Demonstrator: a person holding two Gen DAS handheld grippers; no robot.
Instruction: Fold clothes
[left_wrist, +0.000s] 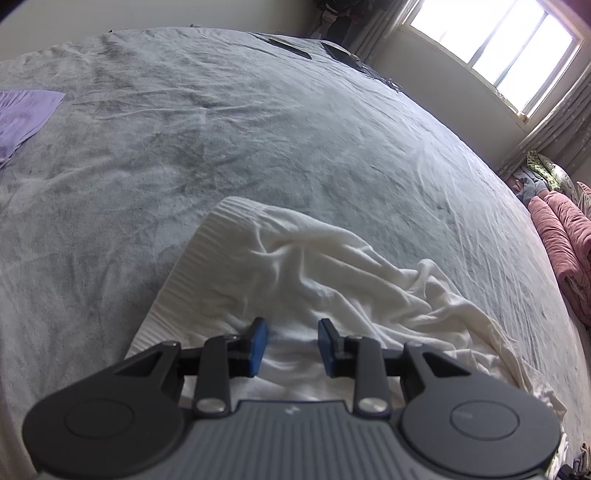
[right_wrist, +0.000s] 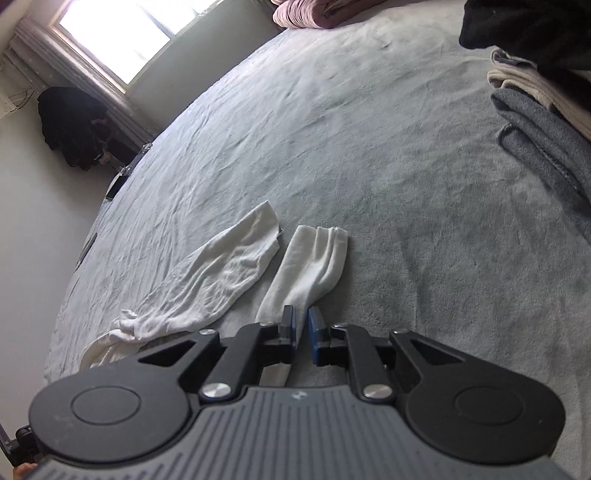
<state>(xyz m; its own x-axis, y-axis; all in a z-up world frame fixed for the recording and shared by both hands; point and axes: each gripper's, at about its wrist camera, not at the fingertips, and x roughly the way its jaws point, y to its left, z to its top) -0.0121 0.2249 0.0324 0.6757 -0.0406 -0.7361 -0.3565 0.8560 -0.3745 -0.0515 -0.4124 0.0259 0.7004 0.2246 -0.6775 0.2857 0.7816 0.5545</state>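
A white knit garment (left_wrist: 295, 266) with a ribbed hem (left_wrist: 192, 266) lies crumpled on the grey bed (left_wrist: 221, 129). My left gripper (left_wrist: 293, 332) sits low on it. A thick fold of the cloth bulges between the blue pads (left_wrist: 258, 343), and creases run toward them. In the right wrist view two long white parts of the garment stretch away, one on the left (right_wrist: 221, 273) and one on the right (right_wrist: 314, 266). My right gripper (right_wrist: 301, 317) hovers at the near end of the right-hand part. Its jaws stand a narrow gap apart, and the cloth passes under the left finger without being pinched.
A purple cloth (left_wrist: 22, 118) lies at the bed's left edge. Pink blankets (left_wrist: 565, 243) are piled beside the bed under the window (left_wrist: 509, 40). Folded grey and cream clothes (right_wrist: 546, 140) and a black garment (right_wrist: 517, 26) lie at the right. Dark flat items (left_wrist: 291, 48) rest on the far edge.
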